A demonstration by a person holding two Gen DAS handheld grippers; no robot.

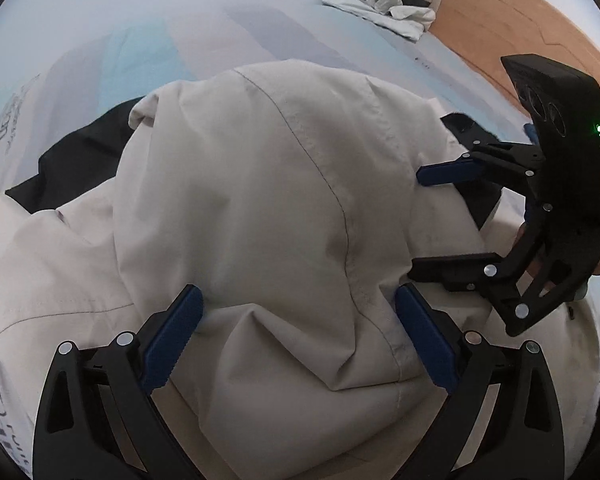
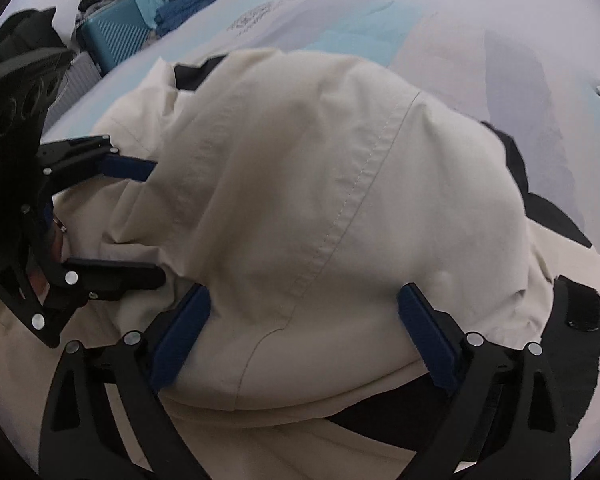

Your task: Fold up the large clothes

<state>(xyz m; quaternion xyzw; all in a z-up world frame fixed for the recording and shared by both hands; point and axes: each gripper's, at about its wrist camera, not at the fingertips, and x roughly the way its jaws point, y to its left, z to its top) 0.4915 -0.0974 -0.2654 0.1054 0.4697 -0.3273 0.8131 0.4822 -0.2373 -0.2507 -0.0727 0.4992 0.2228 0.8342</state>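
Note:
A large cream jacket (image 1: 260, 200) with black lining lies bunched on a pale blue bed sheet (image 1: 148, 52). My left gripper (image 1: 298, 304) is open, its blue pads on either side of a raised fold of the cream fabric. My right gripper (image 2: 304, 304) is open too, straddling a fold of the same jacket (image 2: 320, 180). The right gripper also shows at the right of the left wrist view (image 1: 432, 220), open beside the jacket. The left gripper shows at the left of the right wrist view (image 2: 156, 220). Black lining (image 2: 572, 352) sticks out at the jacket's edges.
A crumpled white garment (image 1: 380, 4) lies at the far end of the bed by a wooden headboard (image 1: 520, 28). A teal suitcase (image 2: 116, 36) and piled clothes stand beyond the bed's edge. Printed lettering marks the sheet (image 2: 256, 16).

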